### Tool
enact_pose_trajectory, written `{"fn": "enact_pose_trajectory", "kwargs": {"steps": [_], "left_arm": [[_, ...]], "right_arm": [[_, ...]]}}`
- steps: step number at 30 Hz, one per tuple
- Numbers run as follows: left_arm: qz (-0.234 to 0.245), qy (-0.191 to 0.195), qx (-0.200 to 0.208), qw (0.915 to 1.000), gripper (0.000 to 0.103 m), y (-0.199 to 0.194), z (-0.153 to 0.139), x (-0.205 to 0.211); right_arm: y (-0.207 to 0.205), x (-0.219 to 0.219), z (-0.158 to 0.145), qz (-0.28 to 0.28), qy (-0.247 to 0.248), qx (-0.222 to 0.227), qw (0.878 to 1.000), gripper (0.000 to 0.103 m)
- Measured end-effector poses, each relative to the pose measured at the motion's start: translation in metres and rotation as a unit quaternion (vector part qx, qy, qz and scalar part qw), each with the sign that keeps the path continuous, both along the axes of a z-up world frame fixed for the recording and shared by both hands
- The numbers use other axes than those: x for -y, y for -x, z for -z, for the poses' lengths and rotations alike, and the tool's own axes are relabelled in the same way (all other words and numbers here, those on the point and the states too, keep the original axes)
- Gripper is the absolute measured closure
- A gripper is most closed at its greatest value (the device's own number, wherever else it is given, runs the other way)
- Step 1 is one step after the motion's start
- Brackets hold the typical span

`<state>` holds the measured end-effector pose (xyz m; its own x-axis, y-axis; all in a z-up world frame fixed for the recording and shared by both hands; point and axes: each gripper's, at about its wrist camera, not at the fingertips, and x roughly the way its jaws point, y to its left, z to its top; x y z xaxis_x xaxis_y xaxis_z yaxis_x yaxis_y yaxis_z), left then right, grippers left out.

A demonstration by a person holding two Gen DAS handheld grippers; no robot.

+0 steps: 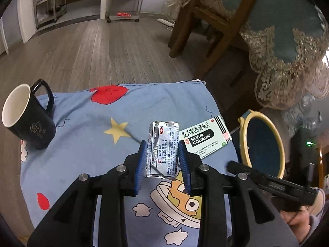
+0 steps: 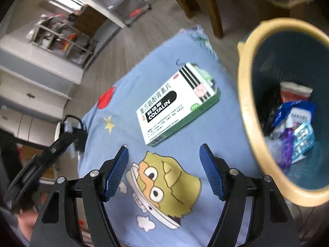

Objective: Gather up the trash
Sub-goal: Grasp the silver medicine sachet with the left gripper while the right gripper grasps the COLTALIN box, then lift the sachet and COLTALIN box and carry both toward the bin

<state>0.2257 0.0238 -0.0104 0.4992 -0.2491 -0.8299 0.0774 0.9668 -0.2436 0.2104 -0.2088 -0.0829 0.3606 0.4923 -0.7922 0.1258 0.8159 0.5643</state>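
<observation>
A silver medicine sachet [image 1: 163,149] lies on the blue cartoon cloth [image 1: 82,123]. My left gripper [image 1: 163,146] has a blue pad on each side of the sachet, close to its edges; I cannot tell if they press it. A green and white Coltalin box [image 1: 205,136] lies just right of the sachet and shows in the right wrist view [image 2: 176,103]. My right gripper [image 2: 164,150] is open and empty, just in front of the box. The yellow-rimmed bin [image 2: 246,123] at the right holds several wrappers [image 2: 294,123].
A black mug [image 1: 26,117] stands at the cloth's left edge. The bin [image 1: 244,123] stands off the cloth's right side. A wooden chair [image 1: 207,20] and a lace-covered table [image 1: 287,47] stand beyond. Metal racks [image 1: 125,0] stand at the far wall.
</observation>
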Motion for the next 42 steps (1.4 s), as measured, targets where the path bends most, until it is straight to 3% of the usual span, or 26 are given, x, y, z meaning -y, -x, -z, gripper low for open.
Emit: {"fn": "enact_pose_trajectory", "kwargs": {"steps": [7, 19, 25, 31, 42], "left_arm": [[-0.011, 0.029, 0.007, 0.9995, 0.073, 0.004, -0.003, -0.017], [-0.029, 0.035, 0.01, 0.9989, 0.073, 0.005, -0.003, -0.033], [-0.045, 0.03, 0.017, 0.9984, 0.073, 0.002, -0.006, -0.041], [-0.05, 0.031, 0.016, 0.9981, 0.073, 0.0, -0.004, -0.043], [-0.048, 0.026, 0.018, 0.9983, 0.073, -0.004, -0.005, -0.034]], "right_arm": [[-0.031, -0.013, 0.024, 0.031, 0.023, -0.043, 0.998, 0.029], [-0.095, -0.051, 0.023, 0.021, 0.108, -0.024, 0.994, 0.021], [-0.117, -0.082, 0.027, -0.01, 0.177, -0.013, 0.984, 0.018], [-0.117, -0.104, 0.031, -0.039, 0.237, 0.015, 0.971, 0.009], [-0.072, -0.1, 0.025, -0.156, 0.232, 0.052, 0.959, 0.023]]}}
